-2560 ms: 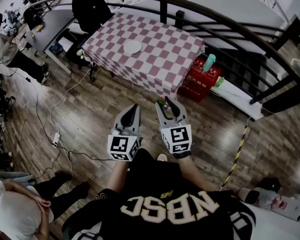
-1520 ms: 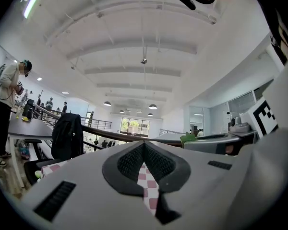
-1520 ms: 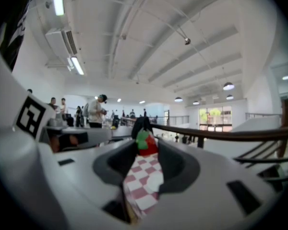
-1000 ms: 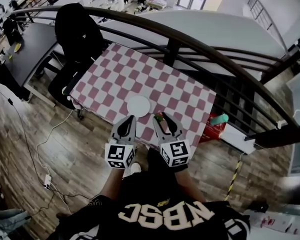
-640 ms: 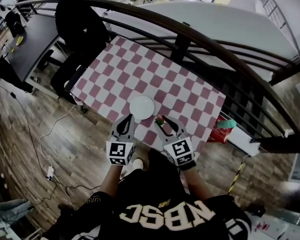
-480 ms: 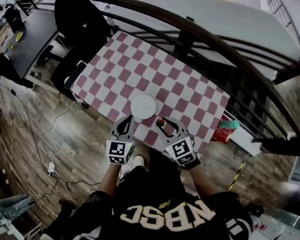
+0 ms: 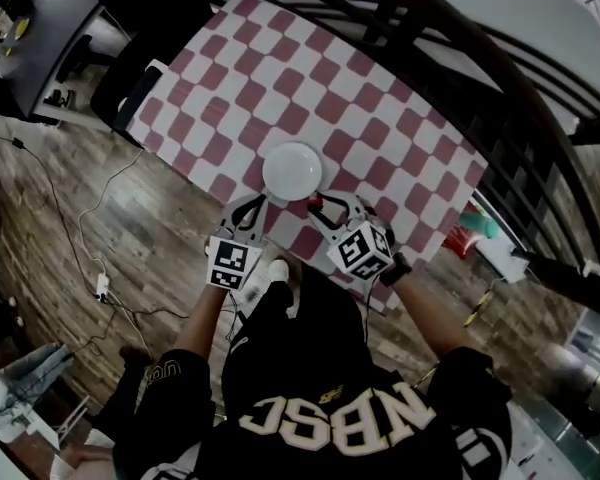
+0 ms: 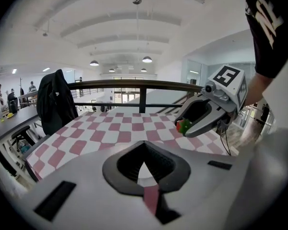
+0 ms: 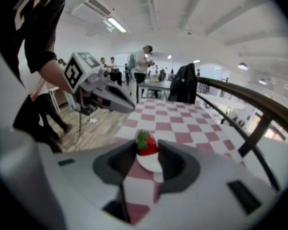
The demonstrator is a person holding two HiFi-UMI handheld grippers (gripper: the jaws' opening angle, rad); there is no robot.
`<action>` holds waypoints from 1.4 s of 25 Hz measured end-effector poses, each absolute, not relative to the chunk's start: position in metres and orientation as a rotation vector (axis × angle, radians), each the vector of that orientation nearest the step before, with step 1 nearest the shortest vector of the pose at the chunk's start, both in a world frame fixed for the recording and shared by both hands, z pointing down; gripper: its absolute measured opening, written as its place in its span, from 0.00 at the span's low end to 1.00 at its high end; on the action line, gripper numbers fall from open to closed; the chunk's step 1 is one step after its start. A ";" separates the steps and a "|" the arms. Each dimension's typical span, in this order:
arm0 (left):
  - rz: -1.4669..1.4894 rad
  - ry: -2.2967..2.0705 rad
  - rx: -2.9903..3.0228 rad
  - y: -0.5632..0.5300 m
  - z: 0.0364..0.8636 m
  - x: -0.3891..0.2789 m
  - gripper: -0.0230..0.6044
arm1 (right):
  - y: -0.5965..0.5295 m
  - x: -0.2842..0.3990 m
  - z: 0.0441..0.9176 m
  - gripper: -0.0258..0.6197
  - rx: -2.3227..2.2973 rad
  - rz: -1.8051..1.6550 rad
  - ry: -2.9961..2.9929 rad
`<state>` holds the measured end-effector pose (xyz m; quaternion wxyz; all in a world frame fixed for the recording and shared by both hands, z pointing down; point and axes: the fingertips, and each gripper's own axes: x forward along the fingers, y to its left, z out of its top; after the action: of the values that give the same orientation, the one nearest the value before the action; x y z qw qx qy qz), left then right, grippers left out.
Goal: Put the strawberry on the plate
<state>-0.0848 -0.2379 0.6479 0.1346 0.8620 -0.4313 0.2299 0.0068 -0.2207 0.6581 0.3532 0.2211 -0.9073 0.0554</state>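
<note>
A red strawberry with a green top is pinched between the jaws of my right gripper, which is shut on it. In the head view that gripper hovers at the near rim of the round white plate, and the strawberry shows as a small red spot at its tip. The plate lies just under the fruit. My left gripper is shut on nothing, just left of the plate's near edge. Its own view shows the right gripper with the strawberry off to the right.
The plate rests near the front edge of a table with a pink-and-white checked cloth. A dark curved railing runs behind the table. A black jacket on a chair stands at its left end. Cables cross the wooden floor.
The person has walked up to the table. Both grippers, earlier over the floor, now reach the table's near edge at the plate. The strawberry has stayed in the right gripper.
</note>
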 end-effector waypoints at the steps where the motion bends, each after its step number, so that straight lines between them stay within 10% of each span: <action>1: 0.685 -1.229 2.493 -0.237 0.657 -0.083 0.06 | -0.221 0.004 0.669 0.28 0.546 0.149 -2.337; 35: 0.687 -1.162 2.450 -0.232 0.688 -0.083 0.06 | -0.275 -0.037 0.747 0.28 0.396 0.146 -2.189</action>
<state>-0.0829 -0.2321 0.6882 0.1713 0.8629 -0.4094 0.2419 -0.0371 -0.2751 0.7468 0.4403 0.1594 -0.8816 0.0588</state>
